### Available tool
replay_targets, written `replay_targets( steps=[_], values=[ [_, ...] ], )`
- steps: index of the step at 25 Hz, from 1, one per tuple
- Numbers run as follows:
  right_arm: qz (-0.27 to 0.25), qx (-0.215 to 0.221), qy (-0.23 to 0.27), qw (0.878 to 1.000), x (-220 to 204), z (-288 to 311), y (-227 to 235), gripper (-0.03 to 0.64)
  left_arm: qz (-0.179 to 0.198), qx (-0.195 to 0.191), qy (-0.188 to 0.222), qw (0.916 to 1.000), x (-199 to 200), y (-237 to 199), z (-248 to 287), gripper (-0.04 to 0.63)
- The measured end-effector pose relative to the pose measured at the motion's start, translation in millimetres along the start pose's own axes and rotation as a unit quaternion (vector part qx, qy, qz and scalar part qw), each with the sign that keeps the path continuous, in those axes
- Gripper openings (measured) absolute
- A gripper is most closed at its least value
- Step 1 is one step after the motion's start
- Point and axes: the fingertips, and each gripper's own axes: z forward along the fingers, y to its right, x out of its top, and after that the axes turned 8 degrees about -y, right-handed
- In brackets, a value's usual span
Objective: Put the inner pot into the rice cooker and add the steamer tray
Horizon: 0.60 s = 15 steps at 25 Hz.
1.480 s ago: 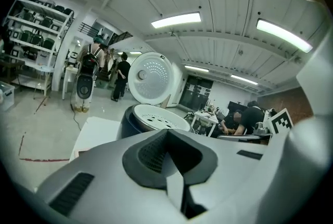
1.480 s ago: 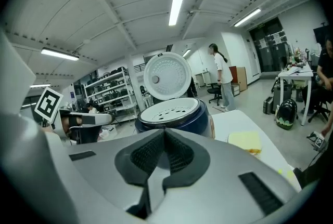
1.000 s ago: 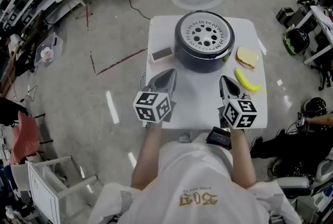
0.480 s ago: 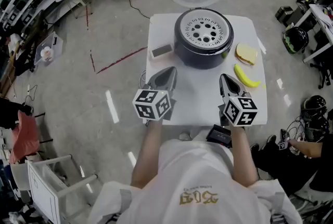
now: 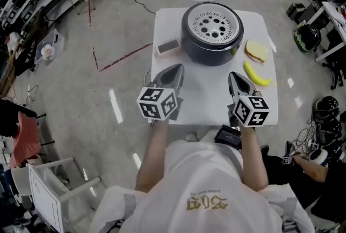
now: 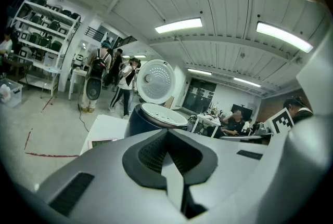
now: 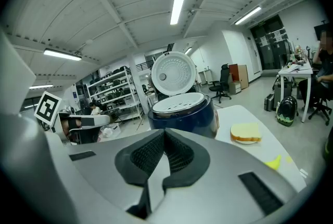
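Left gripper (image 5: 174, 70) and right gripper (image 5: 234, 77) are both hanging pinched shut, holding nothing, near the table (image 5: 205, 99) edge. Steamer tray (image 5: 213, 23) is already sitting in the rice cooker (image 5: 212, 47). I'm guessing a careless reach past it is risking knocking the banana (image 5: 256, 75) off.

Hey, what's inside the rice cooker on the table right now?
A pale perforated steamer tray fills the open top of the rice cooker. It covers everything beneath it, so the inner pot cannot be seen.

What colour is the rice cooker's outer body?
The rice cooker body is dark navy blue; the right gripper view shows it best.
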Motion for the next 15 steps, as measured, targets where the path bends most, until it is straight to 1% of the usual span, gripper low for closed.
replay_targets(
  steps=[5, 15],
  values=[
    [0.0, 0.001, -0.002, 1.0, 1.2, 3.1, -0.4, 0.011, -0.004, -0.001, 0.0, 1.0, 1.6, -3.4, 2.0, 0.015],
    [0.005, 0.0, -0.004, 1.0, -8.6, -5.4, -12.5, 0.011, -0.011, -0.007, -0.001, 0.9999, -7.0, -5.6, -12.0, 0.015]
  ],
)
